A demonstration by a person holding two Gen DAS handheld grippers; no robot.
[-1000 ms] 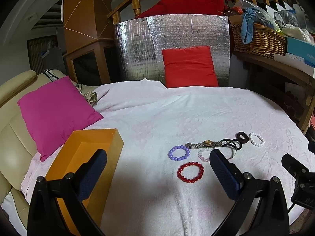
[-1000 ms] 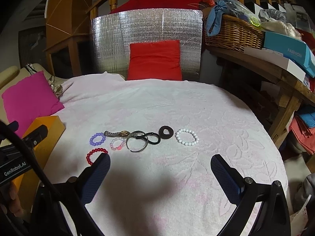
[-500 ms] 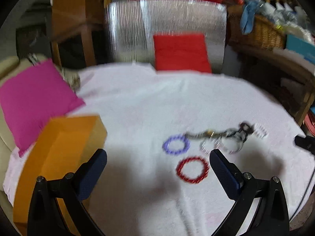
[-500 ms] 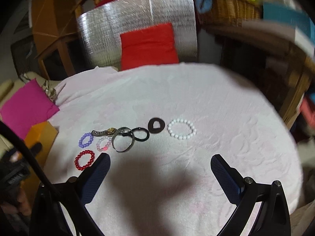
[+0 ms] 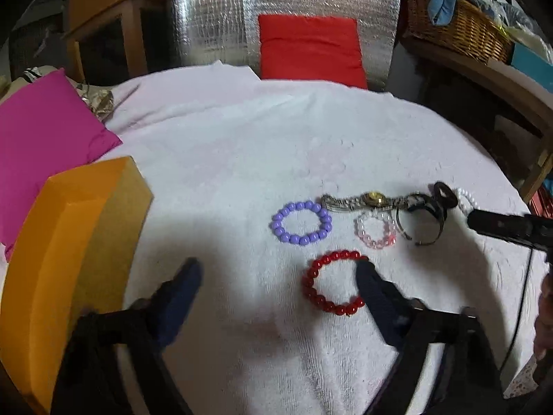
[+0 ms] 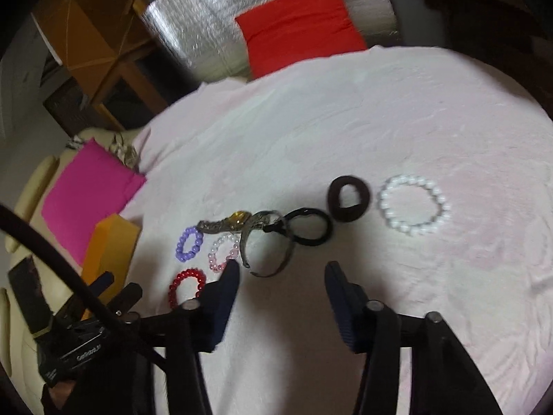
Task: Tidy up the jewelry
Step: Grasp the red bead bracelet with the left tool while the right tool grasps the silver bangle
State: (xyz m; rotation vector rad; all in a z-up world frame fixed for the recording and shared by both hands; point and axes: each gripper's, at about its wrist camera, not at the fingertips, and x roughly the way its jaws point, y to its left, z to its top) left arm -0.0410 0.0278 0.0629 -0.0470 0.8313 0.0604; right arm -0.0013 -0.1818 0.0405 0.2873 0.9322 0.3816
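beside the red bracelet [image 5: 333,283] (on cloth) stands an orange box [image 5: 69,242].

Glossy red bead bracelet [image 5: 333,283]; nubby white cloth [image 5: 242,159]; crinkled silver foil panel [image 5: 214,14].

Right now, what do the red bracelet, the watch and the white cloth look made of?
Red bracelet: glossy round beads, probably plastic or glass. Watch: shiny linked band with gold-toned face, apparently metal. White cloth: soft, matte, nubby pile, likely terry towel.
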